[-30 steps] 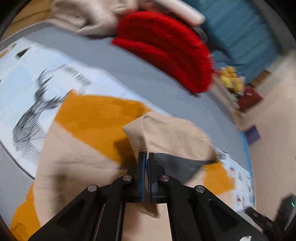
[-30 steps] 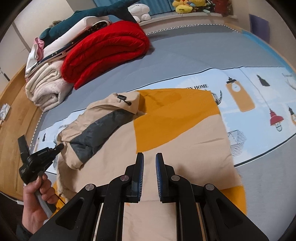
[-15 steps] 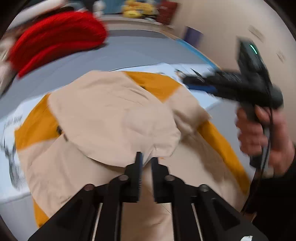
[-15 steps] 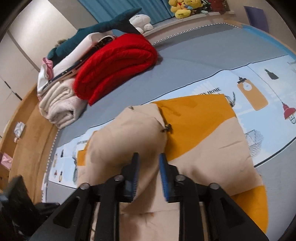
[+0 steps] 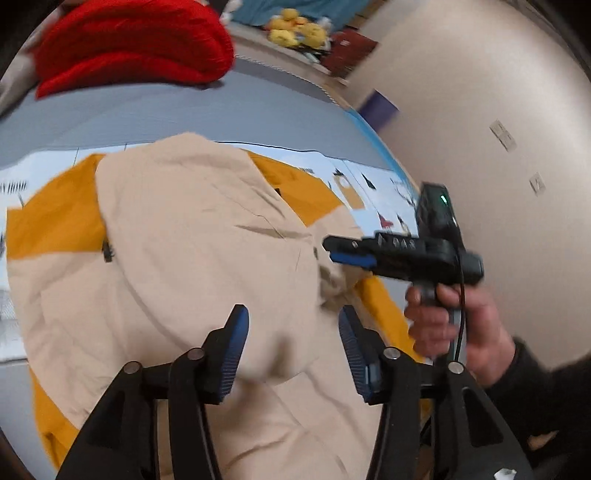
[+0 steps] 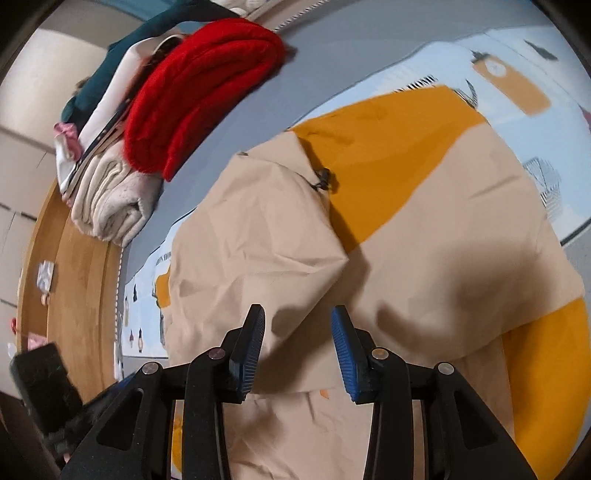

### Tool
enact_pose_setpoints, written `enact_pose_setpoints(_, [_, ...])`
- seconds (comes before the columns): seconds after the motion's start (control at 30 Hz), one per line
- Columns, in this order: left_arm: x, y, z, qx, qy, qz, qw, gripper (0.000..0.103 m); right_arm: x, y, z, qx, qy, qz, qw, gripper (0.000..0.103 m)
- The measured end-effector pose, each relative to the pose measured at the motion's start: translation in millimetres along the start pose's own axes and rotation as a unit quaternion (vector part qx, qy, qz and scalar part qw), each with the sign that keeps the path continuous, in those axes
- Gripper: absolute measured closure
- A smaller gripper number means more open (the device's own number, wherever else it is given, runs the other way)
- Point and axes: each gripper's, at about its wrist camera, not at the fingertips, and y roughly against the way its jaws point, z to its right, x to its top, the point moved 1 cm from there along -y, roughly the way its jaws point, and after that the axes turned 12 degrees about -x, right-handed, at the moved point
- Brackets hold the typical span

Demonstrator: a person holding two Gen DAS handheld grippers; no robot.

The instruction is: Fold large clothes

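A large beige and orange jacket [image 5: 192, 258] lies spread on a printed mat, with one beige part folded over its middle. It also fills the right wrist view [image 6: 388, 229]. My left gripper [image 5: 293, 343] is open and empty just above the beige fold. My right gripper [image 6: 297, 339] is open and empty over the fold's near edge; it also shows in the left wrist view [image 5: 332, 251], its tip at a bunched bit of the jacket.
A red knit blanket [image 6: 199, 88] sits on stacked folded linens [image 6: 110, 199] at the back left on the grey bed surface [image 5: 166, 110]. A wooden floor [image 6: 77, 280] lies to the left. Yellow plush toys [image 5: 295, 31] and a beige wall [image 5: 480, 110] stand beyond.
My left gripper has let go of the jacket part it carried over and both grippers have opened wide. The fold now lies flat on the jacket.
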Motion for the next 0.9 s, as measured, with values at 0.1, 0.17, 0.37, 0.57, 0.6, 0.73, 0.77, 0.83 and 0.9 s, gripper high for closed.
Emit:
enact_pose_setpoints(0.1, [2.2, -6.1, -22.6, 0.015, 0.063, 0.019, 0.9977, 0.057, -0.6, -6.3, 0.5, -0.001, -0.001, -0.008, 1.000, 0.064])
enact_pose_setpoints(0.17, [-0.4, -22.3, -32.1, 0.039, 0.084, 0.009, 0.9957, 0.057, -2.0, -9.9, -0.9, -0.008, 0.004, -0.011, 1.000, 0.064])
enact_pose_setpoints(0.37, [-25.2, -94.6, -45.4, 0.108, 0.107, -0.091, 0.9841, 0.057, -7.8, -28.0, -4.5, -0.011, 0.016, -0.028, 0.999, 0.067])
enact_pose_setpoints(0.57, [-35.0, -109.9, -54.5, 0.157, 0.129, -0.128, 0.9708, 0.059, -15.1, -41.5, -9.0, -0.016, 0.030, -0.036, 0.999, 0.099])
enact_pose_setpoints(0.6, [-30.9, -101.0, -52.1, 0.155, 0.127, -0.113, 0.9731, 0.059, -15.0, -40.6, -9.2, -0.024, 0.034, -0.032, 0.999, 0.099])
enact_pose_setpoints(0.73, [-23.1, -80.7, -59.0, 0.165, 0.137, -0.073, 0.9741, 0.059, -10.1, -36.2, -0.5, -0.066, 0.026, -0.021, 0.997, 0.100])
enact_pose_setpoints(0.77, [-24.3, -79.2, -63.4, 0.172, 0.142, -0.072, 0.9722, 0.059, -8.9, -34.7, 1.4, -0.075, 0.026, -0.016, 0.997, 0.100])
enact_pose_setpoints(0.83, [-27.1, -73.4, -70.7, 0.202, 0.151, -0.073, 0.9649, 0.060, -7.1, -32.2, 3.1, -0.093, 0.022, -0.005, 0.995, 0.100])
enact_pose_setpoints(0.9, [-28.7, -67.2, -74.3, 0.224, 0.159, -0.070, 0.9591, 0.062, -4.8, -28.8, 7.0, -0.111, 0.016, 0.006, 0.994, 0.098])
